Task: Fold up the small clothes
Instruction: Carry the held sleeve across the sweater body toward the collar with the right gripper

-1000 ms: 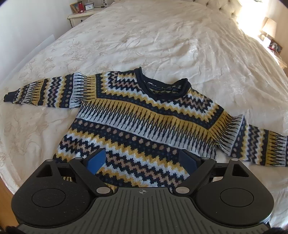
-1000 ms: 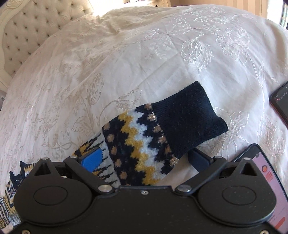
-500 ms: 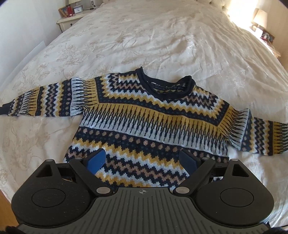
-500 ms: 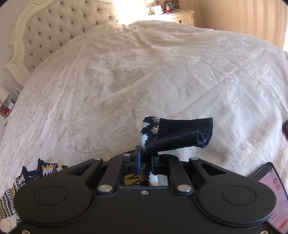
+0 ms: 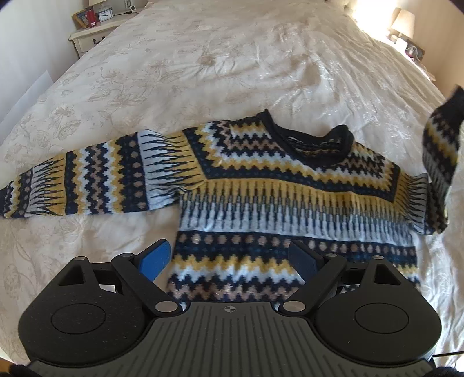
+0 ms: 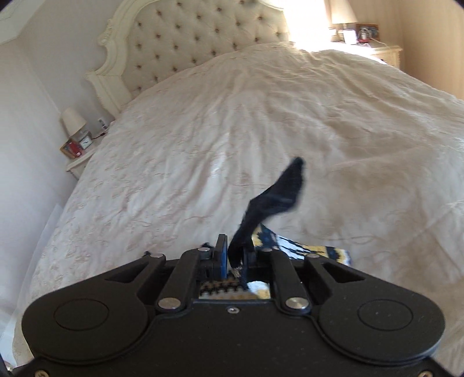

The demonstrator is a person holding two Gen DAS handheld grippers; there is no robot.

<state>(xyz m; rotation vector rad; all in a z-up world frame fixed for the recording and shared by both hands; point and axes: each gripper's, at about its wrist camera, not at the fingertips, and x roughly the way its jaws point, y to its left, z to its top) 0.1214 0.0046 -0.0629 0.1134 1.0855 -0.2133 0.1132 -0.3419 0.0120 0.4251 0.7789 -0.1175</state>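
Now the right gripper [image 6: 233,255] is clamping the navy cuff [image 6: 278,197] of the sweater's sleeve, jaws drawn narrow on the knit. A second ago those jaws were standing wide around that cuff as it lay flat on the bedspread; they have just been closing, and the cuff is between them. The sleeve [image 5: 438,150] is now hanging in the air at the right edge of the left wrist view, lifted clear of the bedspread, where half a second ago it was still stretching out flat. That reads as the first sleeve fold getting under way, with the sleeve probably heading across the chest.

Meanwhile the left gripper [image 5: 229,258] is hovering wide and empty over the hem; its view has slid toward the sweater's left side, so the other sleeve [image 5: 95,182] is showing more fully, lying flat.

The patterned sweater [image 5: 290,208] is lying face up, spread across a cream embroidered bedspread [image 5: 217,72] that is lightly wrinkled. A tufted headboard [image 6: 188,49] is standing behind, a nightstand [image 5: 92,34] with a clock is sitting to one side, and a lamp [image 6: 342,11] is catching strong sunlight.
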